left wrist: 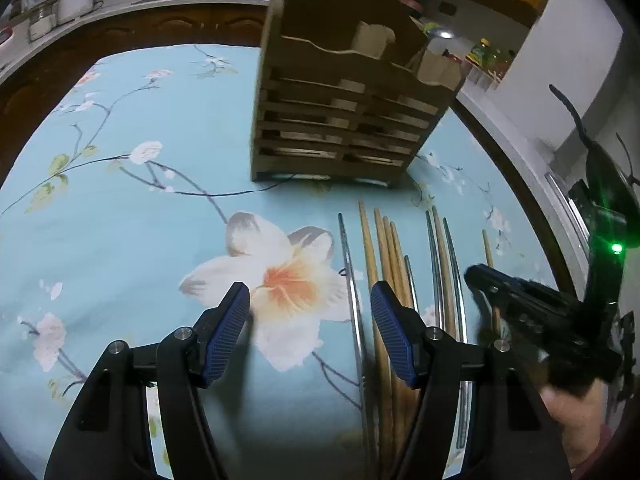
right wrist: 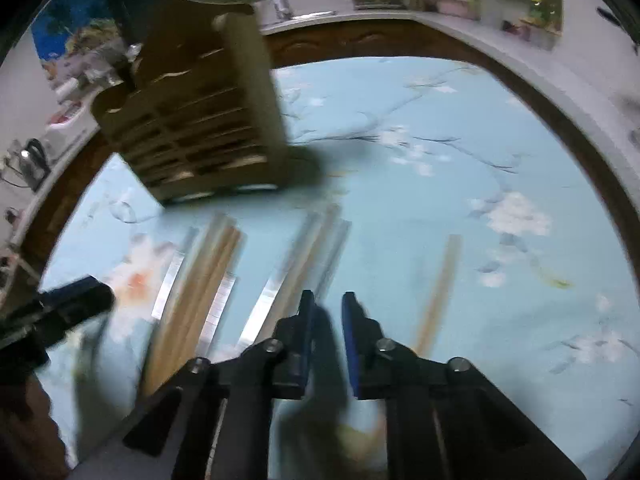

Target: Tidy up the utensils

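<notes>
Looking at the chopsticks (left wrist: 384,248) on the blue flowered cloth (left wrist: 140,240) in front of the wooden holder (left wrist: 340,120), I think they are thin, stiff, light and slippery, so I would pinch one near its middle. My left gripper (left wrist: 310,300) hangs half open, one pad over them. My right gripper (right wrist: 326,300) is nearly shut, seemingly on nothing, with one wooden stick (right wrist: 444,280) just beside it.

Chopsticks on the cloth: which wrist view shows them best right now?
Left wrist: the chopsticks lie sharp, wooden and metal ones distinct, in front of the holder. In the right wrist view they are motion-blurred streaks.
</notes>
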Demonstrator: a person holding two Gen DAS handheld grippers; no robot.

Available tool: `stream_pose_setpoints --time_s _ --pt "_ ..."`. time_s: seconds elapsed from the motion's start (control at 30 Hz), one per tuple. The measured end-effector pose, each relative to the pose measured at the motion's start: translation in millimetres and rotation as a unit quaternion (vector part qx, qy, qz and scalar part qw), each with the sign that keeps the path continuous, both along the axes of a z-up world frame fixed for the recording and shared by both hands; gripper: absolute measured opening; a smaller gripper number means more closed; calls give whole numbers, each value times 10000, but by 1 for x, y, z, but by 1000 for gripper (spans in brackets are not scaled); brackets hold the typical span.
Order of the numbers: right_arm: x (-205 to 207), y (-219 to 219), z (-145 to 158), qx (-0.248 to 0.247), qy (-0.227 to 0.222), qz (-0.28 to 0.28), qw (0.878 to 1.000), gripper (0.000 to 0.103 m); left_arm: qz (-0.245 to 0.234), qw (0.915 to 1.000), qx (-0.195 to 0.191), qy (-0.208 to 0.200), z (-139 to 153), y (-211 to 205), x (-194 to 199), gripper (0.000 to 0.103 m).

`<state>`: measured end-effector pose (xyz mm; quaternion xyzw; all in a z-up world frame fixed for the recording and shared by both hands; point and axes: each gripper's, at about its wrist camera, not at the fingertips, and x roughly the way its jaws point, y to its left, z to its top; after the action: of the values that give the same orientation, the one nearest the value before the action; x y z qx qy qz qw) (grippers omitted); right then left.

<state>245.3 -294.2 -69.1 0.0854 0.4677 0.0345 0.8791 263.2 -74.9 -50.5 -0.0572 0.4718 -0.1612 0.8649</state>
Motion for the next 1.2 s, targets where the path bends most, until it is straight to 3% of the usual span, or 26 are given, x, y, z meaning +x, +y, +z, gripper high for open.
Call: stream_pose_setpoints --time_s 0.07,0.1,0.23,0.47,0.6,0.77,0.87,1.0,1.2 --pt "-8 -17 2 412 -8 -72 9991 11 -74 9999 68 13 -3 -7 5 64" --pt "-12 -22 5 366 -43 -164 9992 15 -107 9999 109 25 -4 -12 9 64" --pt "-14 -28 23 688 -371 -103 9969 15 -198 9994 284 67 -7 -25 25 58" --pt "26 -4 21 1023 -293 142 9942 15 -342 9982 426 243 -19 -34 43 43" --pt "38 -4 0 790 16 38 9969 9 -404 9981 443 166 -18 -35 44 42" --pt "46 -2 0 602 33 50 9982 7 -447 9965 695 82 -19 -46 51 39" --pt "53 3 -1 471 24 92 9988 8 -502 9933 1034 -83 -19 -57 51 27" --pt "57 13 -2 268 -7 134 9996 8 -457 9936 1021 -135 -20 -54 54 7" --pt "66 24 0 38 72 137 9999 8 -405 9962 773 -49 -20 -44 52 3"
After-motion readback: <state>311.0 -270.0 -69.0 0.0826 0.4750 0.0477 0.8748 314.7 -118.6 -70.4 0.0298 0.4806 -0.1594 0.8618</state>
